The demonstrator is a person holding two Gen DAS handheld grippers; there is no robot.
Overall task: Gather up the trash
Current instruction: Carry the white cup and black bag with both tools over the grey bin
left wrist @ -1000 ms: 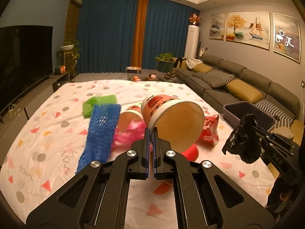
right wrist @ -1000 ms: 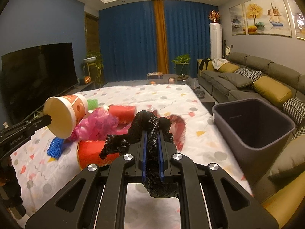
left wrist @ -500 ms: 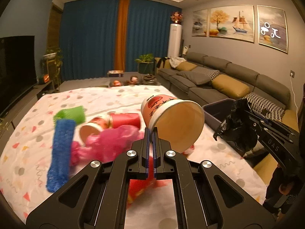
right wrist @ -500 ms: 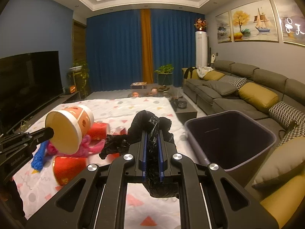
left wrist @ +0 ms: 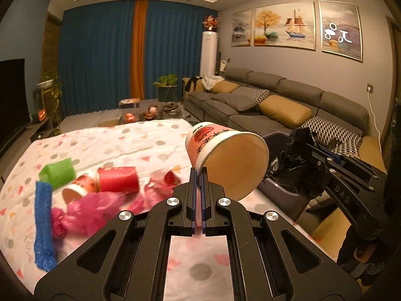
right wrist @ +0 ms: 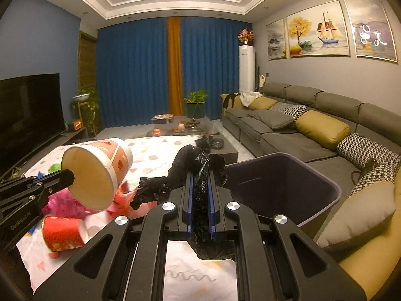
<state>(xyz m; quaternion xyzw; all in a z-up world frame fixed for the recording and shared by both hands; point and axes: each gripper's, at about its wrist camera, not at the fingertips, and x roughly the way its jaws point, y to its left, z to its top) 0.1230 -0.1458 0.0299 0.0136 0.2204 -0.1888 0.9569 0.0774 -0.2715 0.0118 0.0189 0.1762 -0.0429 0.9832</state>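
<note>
My left gripper (left wrist: 198,173) is shut on the rim of a large red-and-white paper cup (left wrist: 225,160), held in the air with its mouth toward me; it also shows in the right wrist view (right wrist: 95,170). My right gripper (right wrist: 199,175) is shut on a crumpled black plastic bag (right wrist: 193,160), also seen in the left wrist view (left wrist: 295,165). A dark grey trash bin (right wrist: 288,188) stands open just right of the bag. On the patterned cloth (left wrist: 112,140) lie red cups (left wrist: 117,179), a pink bag (left wrist: 87,210), a green net (left wrist: 59,170) and a blue net (left wrist: 43,223).
A grey sofa (right wrist: 313,130) with yellow and patterned cushions runs along the right wall, close behind the bin. A TV (right wrist: 27,107) stands at the left. A low table with small items (right wrist: 175,128) and a plant sit beyond the cloth.
Both grippers have moved right toward the bin, carrying the cup and the black bag. The bin now looms larger and closer in the right wrist view.
</note>
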